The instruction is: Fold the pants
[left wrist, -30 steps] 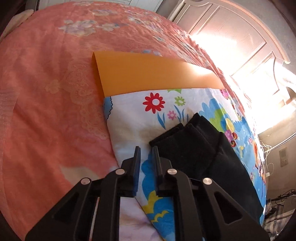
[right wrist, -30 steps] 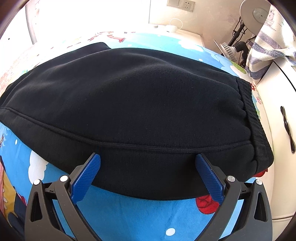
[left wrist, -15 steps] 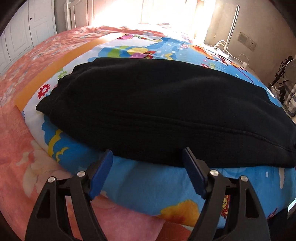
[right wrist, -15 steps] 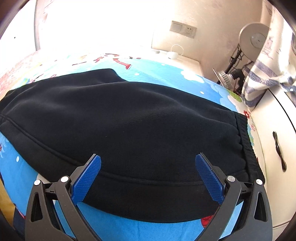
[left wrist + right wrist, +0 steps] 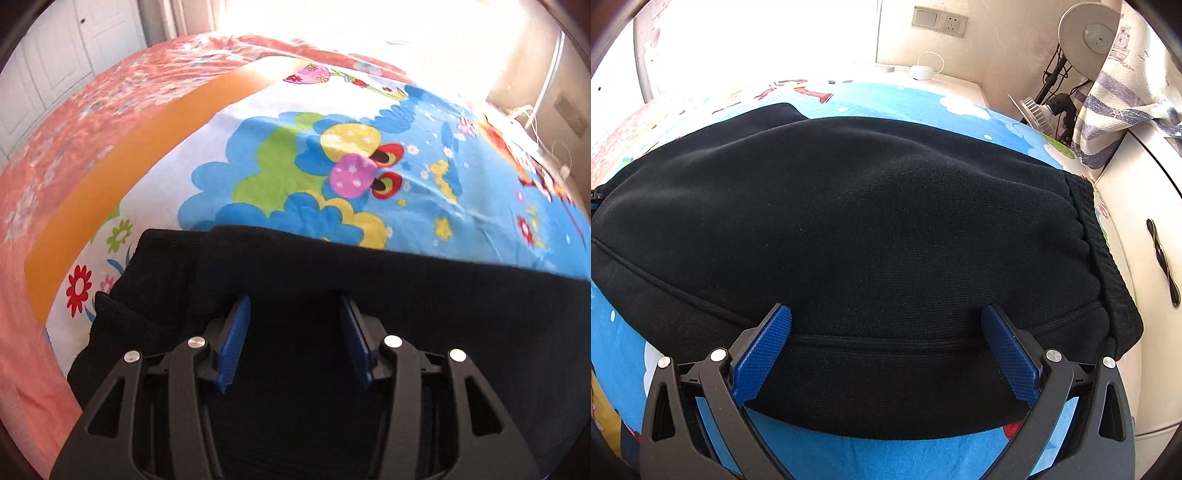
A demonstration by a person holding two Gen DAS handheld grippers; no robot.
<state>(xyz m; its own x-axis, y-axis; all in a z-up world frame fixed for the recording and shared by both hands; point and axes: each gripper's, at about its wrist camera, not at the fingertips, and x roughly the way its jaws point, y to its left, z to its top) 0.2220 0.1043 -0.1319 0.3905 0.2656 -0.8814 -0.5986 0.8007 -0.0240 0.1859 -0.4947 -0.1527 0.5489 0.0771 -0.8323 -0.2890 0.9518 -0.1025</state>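
Black pants lie flat on a cartoon-print sheet. My left gripper hovers low over their leg end, close to the cuffs. Its jaws stand half apart and are closing, with black fabric under the gap and neither pad pressing on it. In the right wrist view the same pants fill the frame, with the ribbed waistband at the right. My right gripper stands wide open over the near hem side, its blue pads resting above the fabric.
An orange strip borders the sheet on a pink floral bedspread. A white cabinet with a dark handle stands to the right of the bed. Behind it are a lamp and a striped cloth.
My left gripper went from shut beside the cuffs to open, swung across the pants and now sits over the leg end with narrower jaws. The right gripper has hardly moved.
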